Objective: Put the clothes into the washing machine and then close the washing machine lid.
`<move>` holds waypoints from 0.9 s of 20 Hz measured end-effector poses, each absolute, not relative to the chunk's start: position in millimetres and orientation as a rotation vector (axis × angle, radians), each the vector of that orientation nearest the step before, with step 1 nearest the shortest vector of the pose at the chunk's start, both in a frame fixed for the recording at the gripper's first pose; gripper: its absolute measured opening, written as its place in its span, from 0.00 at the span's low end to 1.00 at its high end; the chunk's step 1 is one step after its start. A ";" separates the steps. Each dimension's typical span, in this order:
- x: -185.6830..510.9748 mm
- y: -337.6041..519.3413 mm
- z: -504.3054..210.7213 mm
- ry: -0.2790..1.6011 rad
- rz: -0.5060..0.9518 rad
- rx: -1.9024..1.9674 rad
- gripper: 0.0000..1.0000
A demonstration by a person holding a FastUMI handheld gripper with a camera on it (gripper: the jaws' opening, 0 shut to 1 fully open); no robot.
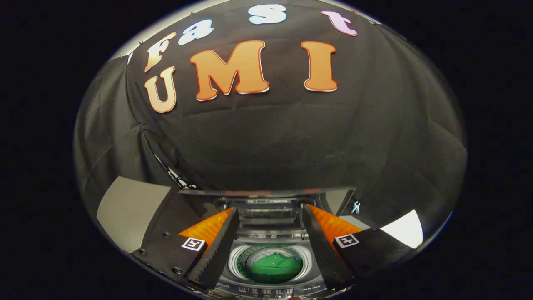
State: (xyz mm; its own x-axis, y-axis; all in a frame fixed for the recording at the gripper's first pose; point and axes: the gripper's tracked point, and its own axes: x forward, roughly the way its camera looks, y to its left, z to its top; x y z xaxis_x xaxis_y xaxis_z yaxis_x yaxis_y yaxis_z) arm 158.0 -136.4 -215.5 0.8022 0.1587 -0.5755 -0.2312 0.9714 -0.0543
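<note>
Gripper [270, 246] fingers spread wide, holding nothing. Green garment [275, 266] lies inside washing machine [270, 287] drum, seen between fingers. Lid [266, 192] stands raised at machine's rear edge. Loading looks done; next move likely reach up to lid, pull it down shut.

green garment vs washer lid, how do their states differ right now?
The green garment lies down inside the washing machine drum, between the open gripper fingers in view; the lid stands raised behind the opening. The garment is soft and crumpled; the lid is a flat rigid panel. The garment looks already placed; the lid is not yet closed. Neither is touched by the fingers.
</note>
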 end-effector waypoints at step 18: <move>264.7 -91.2 -275.1 0.663 0.208 -0.130 0.99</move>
